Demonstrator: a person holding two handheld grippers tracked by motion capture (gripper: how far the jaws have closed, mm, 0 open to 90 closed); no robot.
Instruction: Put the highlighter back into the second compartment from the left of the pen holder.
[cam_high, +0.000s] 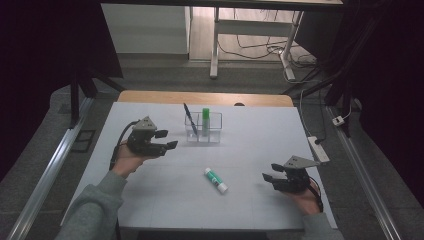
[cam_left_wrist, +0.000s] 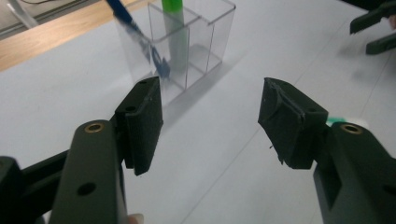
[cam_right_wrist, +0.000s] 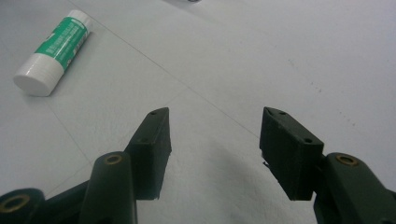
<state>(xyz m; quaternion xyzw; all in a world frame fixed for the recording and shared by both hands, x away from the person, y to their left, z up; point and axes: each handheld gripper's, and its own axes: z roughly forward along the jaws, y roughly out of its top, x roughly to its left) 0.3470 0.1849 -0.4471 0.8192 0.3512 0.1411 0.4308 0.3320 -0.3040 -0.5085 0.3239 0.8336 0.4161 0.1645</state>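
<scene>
1. While the person's sleeved left forearm reaches in from the near-left edge, the left gripper (cam_high: 162, 141) hovers above the white tabletop (cam_high: 260, 135), jaws apart with nothing between them, pointing toward the clear organiser.
2. Just beyond those jaws stands the clear organiser (cam_high: 214, 131), a small see-through box split into compartments, near the far middle of the tabletop.
3. Inside it a blue pen (cam_high: 190, 119) leans tilted in the left compartment, and a green marker (cam_high: 205, 119) stands upright in the compartment beside it.
4. Nearer the person, well apart from the organiser, a glue stick (cam_high: 216, 180) with a green-and-white label lies flat on the tabletop, between the two grippers.
5. At the near right, the right gripper (cam_high: 271, 179) sits low over the tabletop, jaws apart and holding nothing, pointing toward the glue stick with open surface between them.
</scene>
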